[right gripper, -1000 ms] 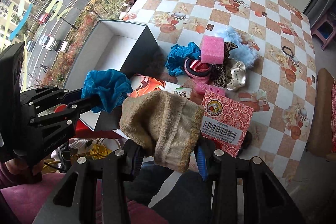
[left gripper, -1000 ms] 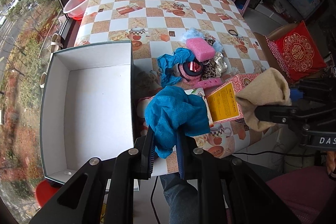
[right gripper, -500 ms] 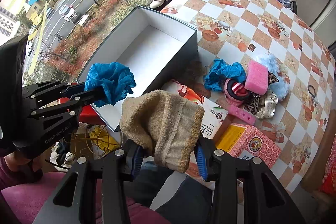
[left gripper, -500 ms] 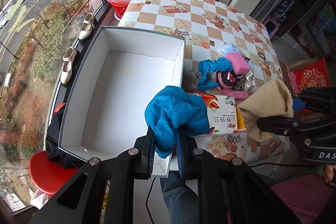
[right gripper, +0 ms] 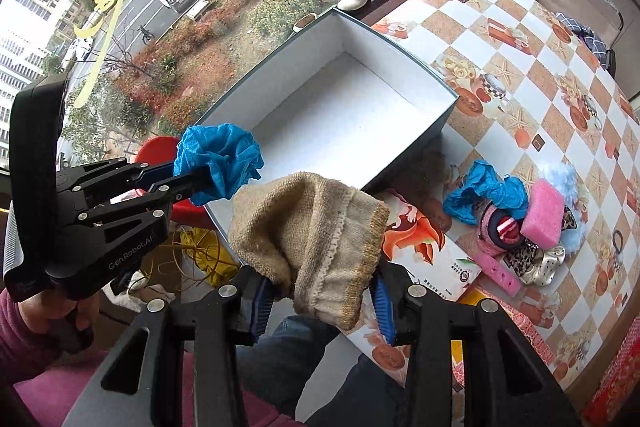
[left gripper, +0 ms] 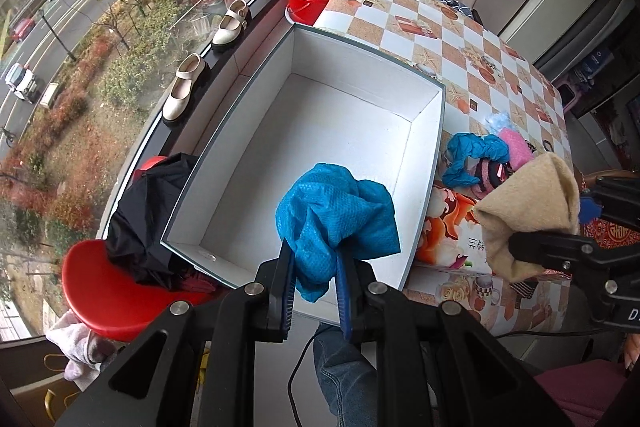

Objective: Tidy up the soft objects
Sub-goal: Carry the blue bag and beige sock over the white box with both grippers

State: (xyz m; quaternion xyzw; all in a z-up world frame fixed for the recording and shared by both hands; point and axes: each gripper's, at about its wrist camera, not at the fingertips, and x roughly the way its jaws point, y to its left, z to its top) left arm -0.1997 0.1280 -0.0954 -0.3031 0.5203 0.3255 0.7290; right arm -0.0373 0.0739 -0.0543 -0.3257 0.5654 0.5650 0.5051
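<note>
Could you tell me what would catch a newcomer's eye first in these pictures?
Probably the bright blue crumpled cloth pinched in the left hand-held gripper, hanging over the near end of the empty white box. Beside it, the right hand-held gripper clasps a beige knitted sock, with a colourful heap of soft items waiting on the checked tablecloth.

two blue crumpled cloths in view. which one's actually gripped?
The blue cloth pinched in the left gripper, over the white box. The other blue cloth lies loose on the table in the pile.
</note>
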